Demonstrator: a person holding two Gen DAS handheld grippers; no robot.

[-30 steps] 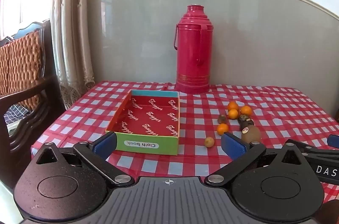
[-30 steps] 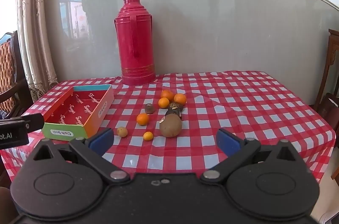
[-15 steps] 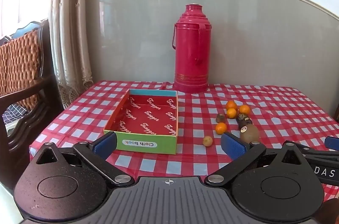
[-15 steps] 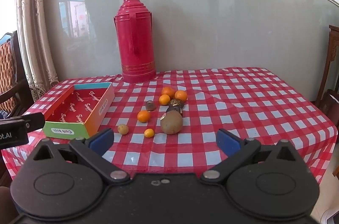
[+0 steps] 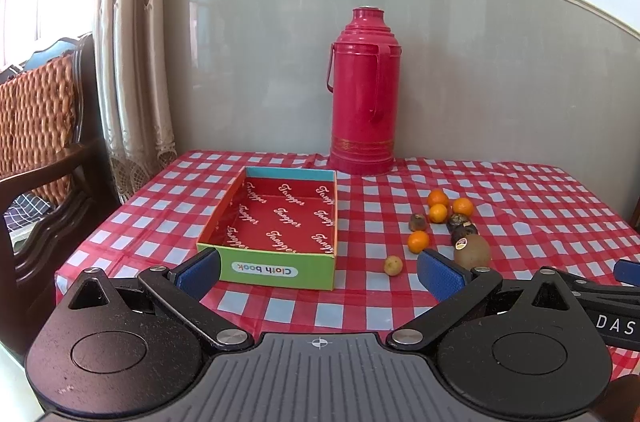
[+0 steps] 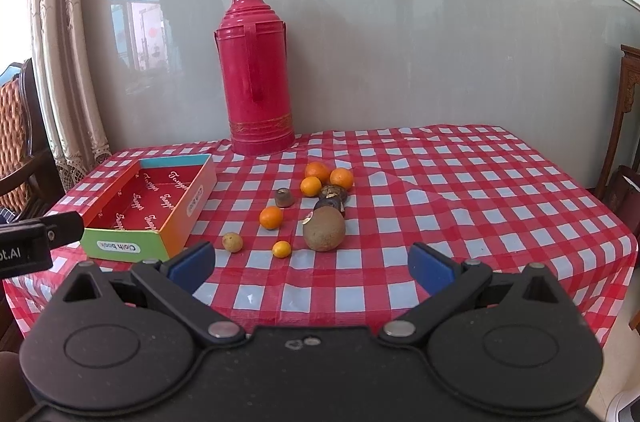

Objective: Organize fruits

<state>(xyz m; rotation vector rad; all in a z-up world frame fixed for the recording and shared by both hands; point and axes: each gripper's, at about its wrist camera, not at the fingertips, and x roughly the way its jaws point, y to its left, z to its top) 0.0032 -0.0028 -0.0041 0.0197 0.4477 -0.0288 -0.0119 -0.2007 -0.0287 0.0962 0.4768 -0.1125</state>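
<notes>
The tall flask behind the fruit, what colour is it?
The tall plastic flask is pinkish red with a gold band; right wrist view shows it best.

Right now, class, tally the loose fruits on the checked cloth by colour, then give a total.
Orange: 5
Large brown: 1
Small dark brown: 3
Small yellowish: 1
Total: 10
</notes>
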